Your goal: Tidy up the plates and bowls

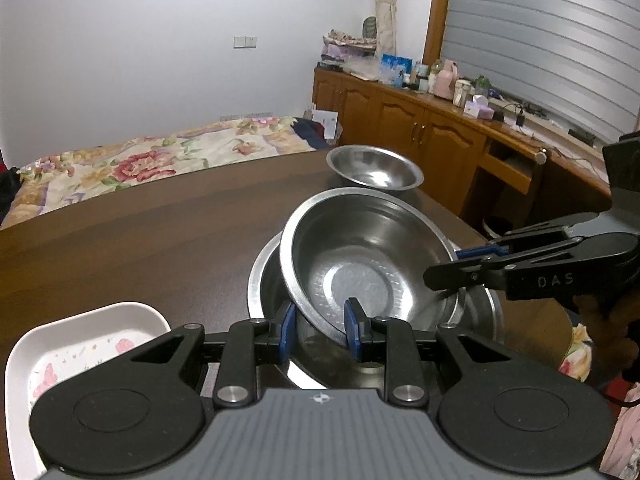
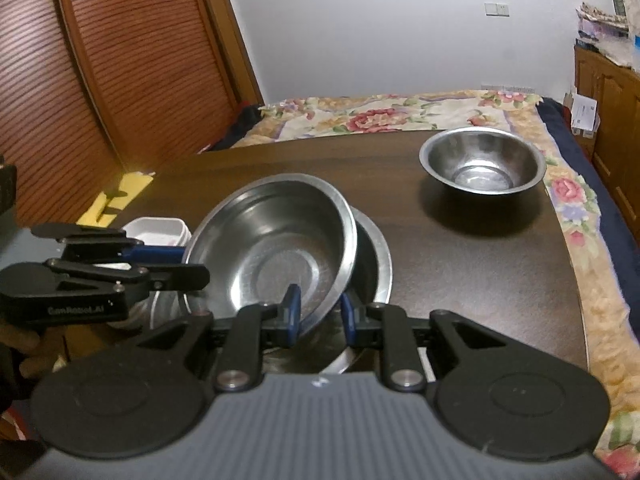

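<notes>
Oddly, each gripper's lettering showed only in the other's camera: "DAS" on the right gripper (image 1: 460, 264) in the left wrist view, and "GmRobot.AI", blurred and not certain, on the left gripper (image 2: 192, 264) in the right wrist view.

Both grippers pinched the rim of one tilted steel bowl (image 1: 360, 256), each with one blue pad inside the rim and one outside. The jaws stood only narrowly apart, with the rim between them. The left gripper (image 1: 320, 328) held the near edge in its own view; the right gripper (image 2: 318, 314) did the same in its own. That bowl leaned inside a wider steel bowl (image 1: 260, 280), most of which was hidden beneath it and behind the gripper bodies.

A smaller bowl (image 2: 482, 164) stood alone, well apart, near the table's (image 1: 140, 240) far edge.

A white tray (image 1: 80, 344) with pink flowers lay left of the bowls, cut off by the frame; in the right wrist view only a white corner (image 2: 158, 230) showed behind the left gripper.

A hand (image 1: 604, 320) showed partly at the right edge.
</notes>
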Available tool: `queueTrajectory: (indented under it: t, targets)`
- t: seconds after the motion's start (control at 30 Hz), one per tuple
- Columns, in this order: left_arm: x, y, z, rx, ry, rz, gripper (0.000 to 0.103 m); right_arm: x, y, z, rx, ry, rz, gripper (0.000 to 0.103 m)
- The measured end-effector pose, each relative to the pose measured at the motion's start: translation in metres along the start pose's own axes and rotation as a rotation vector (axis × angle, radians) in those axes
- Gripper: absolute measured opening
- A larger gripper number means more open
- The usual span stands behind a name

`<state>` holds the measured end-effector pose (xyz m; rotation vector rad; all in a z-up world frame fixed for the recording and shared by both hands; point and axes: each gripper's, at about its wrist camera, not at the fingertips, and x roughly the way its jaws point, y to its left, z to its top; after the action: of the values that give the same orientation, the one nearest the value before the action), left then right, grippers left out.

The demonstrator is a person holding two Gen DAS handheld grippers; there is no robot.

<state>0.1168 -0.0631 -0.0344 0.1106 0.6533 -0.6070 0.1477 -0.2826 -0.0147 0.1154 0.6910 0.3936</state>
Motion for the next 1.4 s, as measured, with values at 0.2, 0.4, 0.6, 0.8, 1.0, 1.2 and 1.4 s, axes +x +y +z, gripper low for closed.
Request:
queueTrajectory:
  t: [0.2, 0.4, 0.6, 0.8, 1.0, 1.2, 1.4]
  targets:
    - [0.002, 0.002, -0.001, -0.008, 0.006, -0.007, 0.028, 0.004, 0.007, 0.003, -0.077, 0.016, -0.041, 0.023]
    - [0.002, 0.001, -0.002, -0.015, 0.002, -0.003, 0.028, 0.002, 0.010, 0.002, -0.125, 0.025, -0.056, 0.020]
    - [0.003, 0.000, -0.003, -0.005, -0.003, 0.006, 0.027, 0.001, 0.014, 0.002, -0.155, 0.027, -0.065, 0.019]
    - [0.002, 0.001, -0.005, -0.004, -0.006, 0.017, 0.023, 0.000, 0.016, 0.005, -0.194, 0.044, -0.061, 0.019]
    - [0.003, 0.002, -0.004, -0.003, -0.007, 0.022, 0.023, -0.001, 0.020, 0.007, -0.251, 0.071, -0.060, 0.019]
    - [0.002, 0.004, -0.003, -0.012, -0.013, 0.025, 0.022, 0.000, 0.020, 0.009, -0.274, 0.084, -0.065, 0.015]
    - [0.001, 0.004, -0.004, -0.012, -0.020, 0.021, 0.022, 0.003, 0.019, 0.010, -0.269, 0.085, -0.069, 0.015]
